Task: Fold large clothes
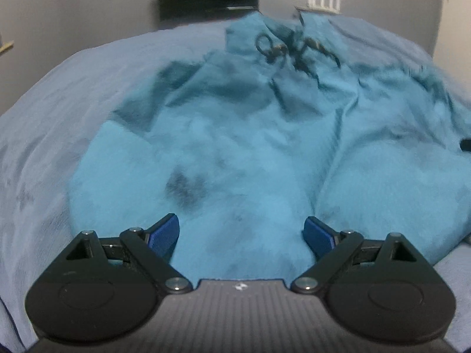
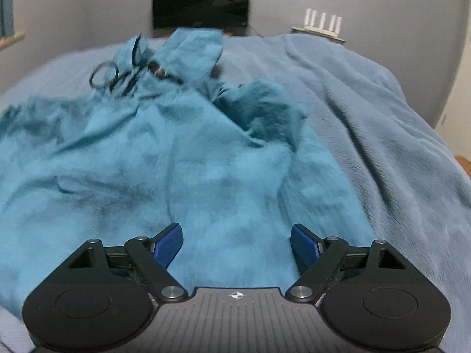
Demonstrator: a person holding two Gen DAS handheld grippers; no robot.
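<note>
Teal garment lay rumpled on the blue blanket; left gripper and right gripper hung above it, jaws apart, empty; best to pinch matching hem corners, then pull taut before folding.

A bed covered by a soft grey-blue blanket fills most of both views, its surface rumpled into shallow folds. Behind it stands a plain pale grey wall. A dark flat screen sits against that wall, and to its right a white router with upright antennas rests on a small ledge. The light is dim and even
</note>
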